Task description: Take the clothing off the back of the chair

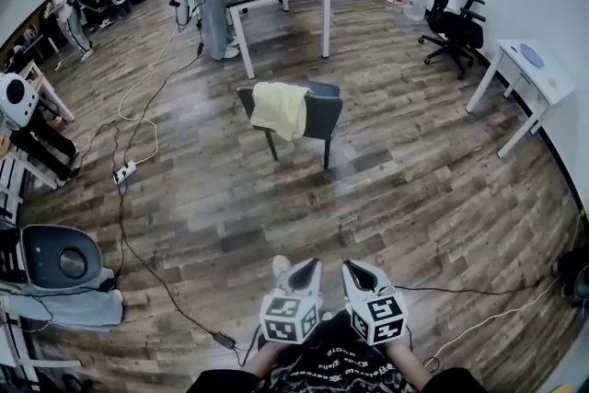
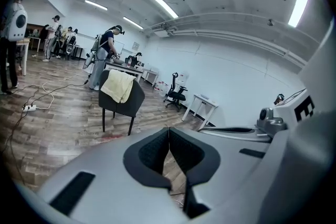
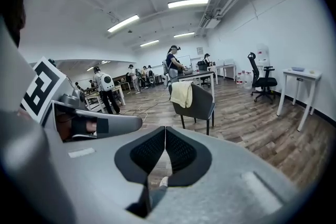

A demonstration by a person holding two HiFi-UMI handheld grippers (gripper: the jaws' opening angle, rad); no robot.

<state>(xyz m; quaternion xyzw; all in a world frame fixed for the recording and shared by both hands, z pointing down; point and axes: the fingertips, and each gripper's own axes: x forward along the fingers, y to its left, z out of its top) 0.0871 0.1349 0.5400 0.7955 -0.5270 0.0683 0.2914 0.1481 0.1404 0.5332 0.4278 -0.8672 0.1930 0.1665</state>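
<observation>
Clothing (image 1: 279,109) dead ahead, twelve o'clock
Draped over chair (image 1: 324,115) back, well apart — left gripper (image 1: 306,267) slightly nearer; both pairs of fingers (image 2: 152,152) together, empty.

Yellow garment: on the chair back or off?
On. The yellow garment hangs draped over the backrest of the dark chair, with nothing touching it.

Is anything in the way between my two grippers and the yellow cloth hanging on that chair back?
Nothing visible. Only bare floor lies between the left hand-held gripper, the right hand-held gripper and the yellow cloth on the chair; the black cable runs off to the left.
</observation>
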